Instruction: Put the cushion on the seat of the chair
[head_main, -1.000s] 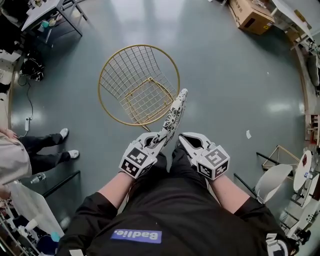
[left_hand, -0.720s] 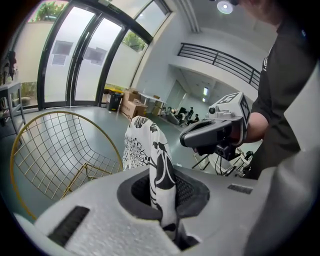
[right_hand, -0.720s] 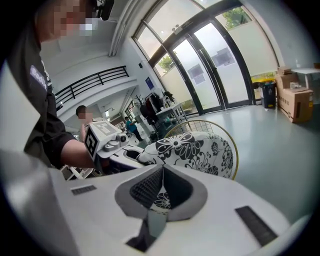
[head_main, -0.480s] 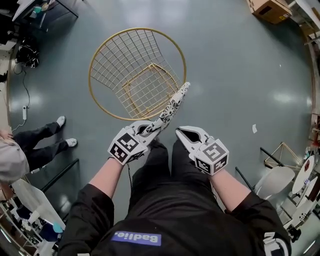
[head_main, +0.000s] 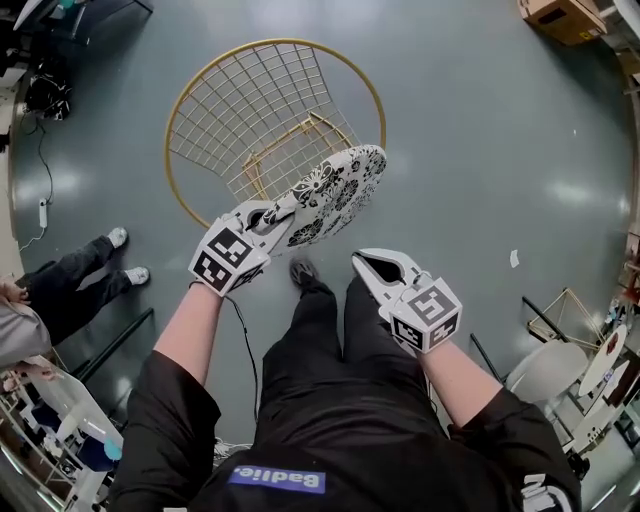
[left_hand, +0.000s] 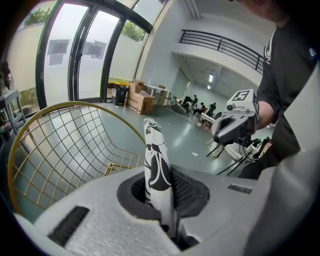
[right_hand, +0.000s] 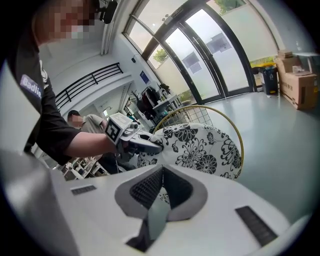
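Observation:
The gold wire chair (head_main: 200, 110) stands on the grey floor ahead of me. My left gripper (head_main: 272, 214) is shut on the edge of the round white cushion with black flowers (head_main: 335, 190). The cushion hangs tilted over the chair's front rim and seat. In the left gripper view the cushion (left_hand: 156, 160) stands edge-on between the jaws, with the chair (left_hand: 60, 150) behind it. My right gripper (head_main: 372, 264) is shut and empty, a short way to the right of the cushion. In the right gripper view the cushion (right_hand: 200, 147) and the left gripper (right_hand: 135, 140) are ahead.
A person's legs (head_main: 70, 290) stand at the left, close to the chair. A cable (head_main: 40, 190) runs along the floor at the far left. A cardboard box (head_main: 565, 20) lies at the top right. White chairs and stands (head_main: 545, 365) crowd the lower right.
My left gripper has moved left and down towards the chair. The cushion has turned from edge-on to showing its flowered face over the seat. The right gripper has sunk a little.

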